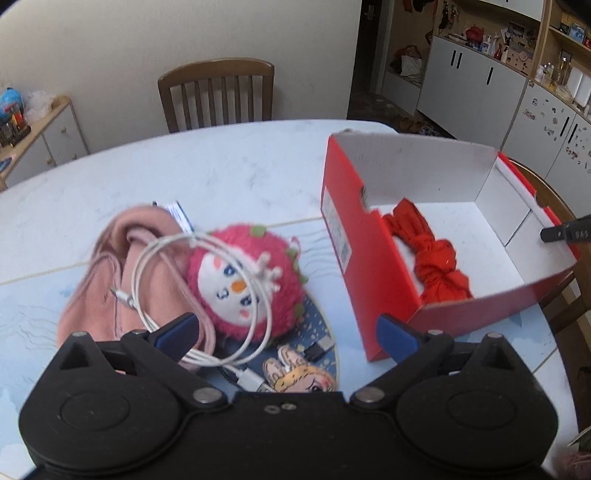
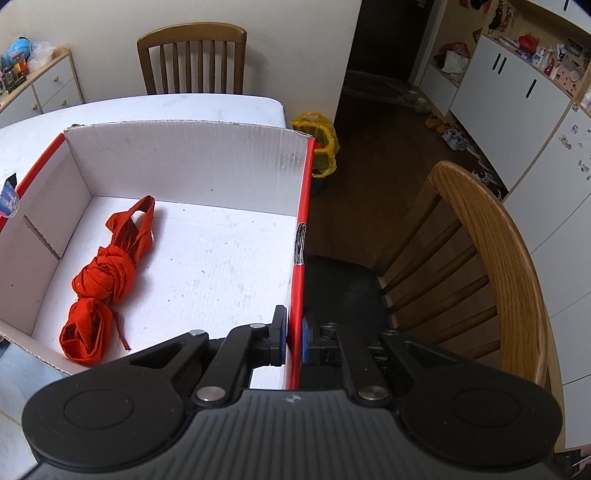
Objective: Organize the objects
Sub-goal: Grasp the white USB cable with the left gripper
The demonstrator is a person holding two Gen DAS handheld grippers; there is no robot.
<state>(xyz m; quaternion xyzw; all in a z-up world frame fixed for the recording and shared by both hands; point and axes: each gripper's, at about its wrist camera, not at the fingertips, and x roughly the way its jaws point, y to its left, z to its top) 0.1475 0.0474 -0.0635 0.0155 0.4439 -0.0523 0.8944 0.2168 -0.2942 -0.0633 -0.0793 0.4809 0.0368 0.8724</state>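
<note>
A wooden slat-back chair stands against the cream wall at upper centre; white cabinets fill the upper right, above a dark floor

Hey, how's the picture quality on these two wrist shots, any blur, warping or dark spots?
Left wrist view: the pink plush toy and white cable look soft, motion-blurred, with straight lines bowed by the fisheye. Right wrist view: sharper, the red box wall crisp, but the doorway behind falls into deep shadow.
</note>
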